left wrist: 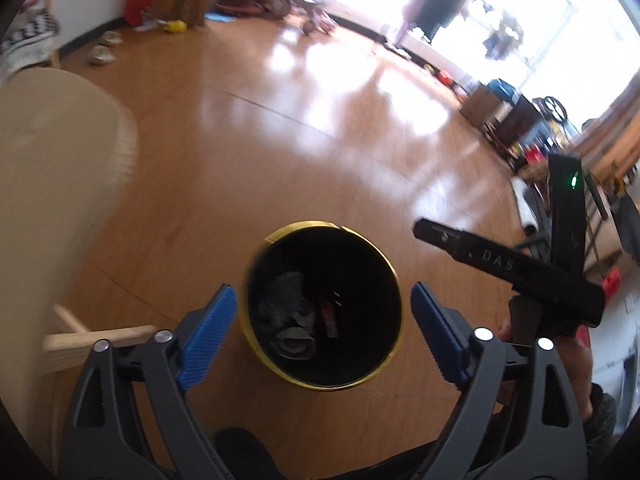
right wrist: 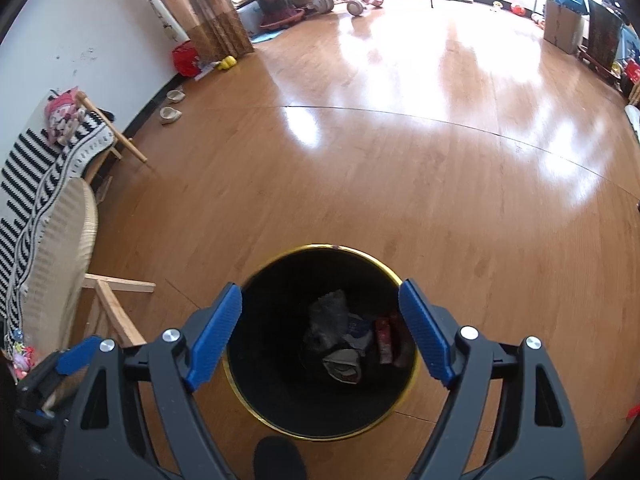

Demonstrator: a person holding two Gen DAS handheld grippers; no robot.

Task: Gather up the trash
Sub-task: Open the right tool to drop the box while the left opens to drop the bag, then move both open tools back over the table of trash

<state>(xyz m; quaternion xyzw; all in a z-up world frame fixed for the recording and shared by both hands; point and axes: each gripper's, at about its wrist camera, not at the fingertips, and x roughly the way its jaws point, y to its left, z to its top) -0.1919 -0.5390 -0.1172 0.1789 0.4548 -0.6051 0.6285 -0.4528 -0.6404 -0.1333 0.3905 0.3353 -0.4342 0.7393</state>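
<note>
A black waste bin with a gold rim (left wrist: pixel 300 225) stands on the wooden floor. Inside it lie crumpled grey paper (left wrist: pixel 286 304) and a red wrapper (left wrist: pixel 329 316). My left gripper (left wrist: pixel 323 292) hangs over the bin's mouth, blue pads wide apart with nothing between them. In the right wrist view the same bin (right wrist: pixel 320 247) holds the crumpled paper (right wrist: pixel 334 320) and the red wrapper (right wrist: pixel 384 338). My right gripper (right wrist: pixel 320 288) is open above it and holds nothing. The right gripper's black body (left wrist: pixel 520 264) shows at the right of the left wrist view.
A woven round seat (right wrist: pixel 64 248) on a pale wooden frame (right wrist: pixel 116 304) stands close to the bin's left, with a striped blanket (right wrist: pixel 24 184) behind it. Slippers (right wrist: pixel 170 114) lie by the wall. A cardboard box (right wrist: pixel 562 28) and toys line the far side.
</note>
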